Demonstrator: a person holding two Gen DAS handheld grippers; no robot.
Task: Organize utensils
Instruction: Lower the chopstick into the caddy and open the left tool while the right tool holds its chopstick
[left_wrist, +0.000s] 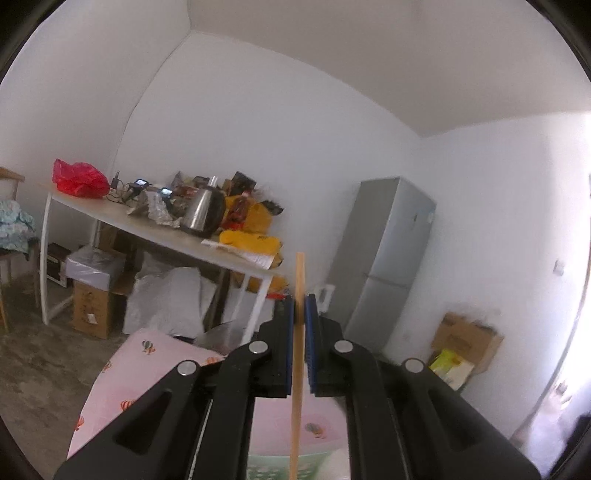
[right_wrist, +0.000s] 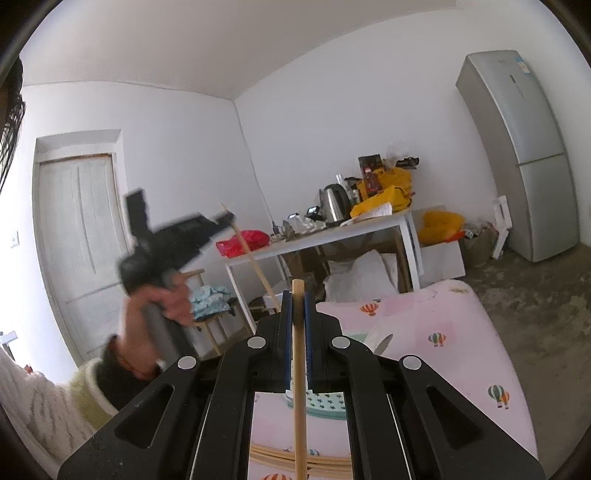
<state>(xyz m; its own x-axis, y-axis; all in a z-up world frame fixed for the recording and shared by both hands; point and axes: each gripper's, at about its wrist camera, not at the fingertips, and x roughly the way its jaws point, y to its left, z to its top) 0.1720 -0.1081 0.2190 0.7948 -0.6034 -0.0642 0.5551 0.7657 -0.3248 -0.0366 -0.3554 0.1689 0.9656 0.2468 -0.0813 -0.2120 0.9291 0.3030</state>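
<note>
My left gripper is shut on a thin wooden chopstick that stands upright between the blue pads, raised above the pink balloon-print tablecloth. My right gripper is shut on a second wooden chopstick, also upright. In the right wrist view the left gripper shows at the left, blurred, held in a hand, with its chopstick slanting down. A wooden-rimmed container lies below the right gripper, mostly hidden.
A white table holds a kettle, a red bag and yellow bags. A grey fridge stands at the right. Cardboard boxes sit on the floor. A white door is at the left.
</note>
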